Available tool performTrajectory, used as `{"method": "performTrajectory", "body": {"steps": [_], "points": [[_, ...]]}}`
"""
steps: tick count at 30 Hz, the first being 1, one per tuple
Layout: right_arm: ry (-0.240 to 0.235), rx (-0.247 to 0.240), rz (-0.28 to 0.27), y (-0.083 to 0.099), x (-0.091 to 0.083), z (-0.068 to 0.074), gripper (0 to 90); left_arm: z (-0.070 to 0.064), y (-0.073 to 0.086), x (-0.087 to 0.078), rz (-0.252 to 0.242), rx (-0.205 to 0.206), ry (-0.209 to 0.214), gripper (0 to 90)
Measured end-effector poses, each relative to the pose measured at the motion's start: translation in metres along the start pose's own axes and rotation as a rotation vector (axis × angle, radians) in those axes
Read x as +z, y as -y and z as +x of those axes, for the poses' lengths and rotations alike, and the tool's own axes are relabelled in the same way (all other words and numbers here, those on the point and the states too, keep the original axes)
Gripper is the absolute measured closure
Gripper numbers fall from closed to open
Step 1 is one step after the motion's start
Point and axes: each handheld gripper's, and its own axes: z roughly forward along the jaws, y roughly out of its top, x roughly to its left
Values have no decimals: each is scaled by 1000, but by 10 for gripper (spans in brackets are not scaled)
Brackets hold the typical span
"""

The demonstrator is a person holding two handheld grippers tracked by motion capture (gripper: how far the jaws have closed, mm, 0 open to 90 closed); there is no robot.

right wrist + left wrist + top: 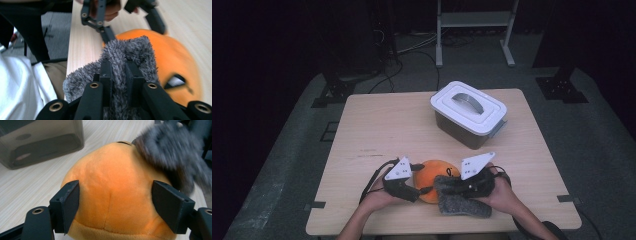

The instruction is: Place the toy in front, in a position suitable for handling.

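High view, table: a light wooden table [377, 125] with a lidded storage box [468, 114] standing toward its far right, white lid with a grey handle on top.
High view, toy: an orange plush toy [433, 176] lies near the front edge, between the two grippers.
High view, cloth: a grey fuzzy cloth [460, 199] lies against the toy's right side, reaching down to the table.
High view, left gripper [412, 187]: held by the person's left hand [379, 199], pressed up to the toy's left side.
High view, right gripper [452, 186]: held by the right hand [503, 192], buried in the cloth.

Left gripper view, jaws: spread wide, one on each side of the toy's rounded orange body, both close against the plush; nothing is pinched between them.
Left gripper view, surroundings: the cloth sits blurred at the toy's upper right; the box's smoky translucent wall is at upper left.

Right gripper view, jaws: drawn close together with a fold of the cloth clamped between them.
Right gripper view, toy: just beyond the cloth and touching it, with the left gripper reaching over it from the far side.
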Motion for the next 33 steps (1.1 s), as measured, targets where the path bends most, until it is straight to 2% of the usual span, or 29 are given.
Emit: {"method": "performTrajectory", "body": {"steps": [2,4,8,12,14,15,19,22,26,33], "points": [[-3,-20,34,-1,9,3,772,-1,1,-1,4,3,1,236],[-14,-14,38,2,12,2,772,0,2,-2,0,6,5,236],[-12,17,24,9,4,-4,773,2,5,-4,3,-6,11,235],[17,47,43,21,-6,-9,773,3,7,-6,6,-14,12,236],[32,63,30,23,-12,-12,772,2,8,-6,3,0,15,235],[38,81,-2,22,-17,-13,772,2,8,-6,2,9,18,235],[68,105,-59,16,-25,-19,769,-4,7,-5,-1,66,29,237],[77,120,-53,18,-22,-24,768,-6,7,-4,-1,86,35,239],[50,148,-39,22,-19,-28,770,-6,8,-4,-6,77,34,239],[52,193,9,37,-22,-32,770,-4,12,-7,-5,73,39,237]]}}
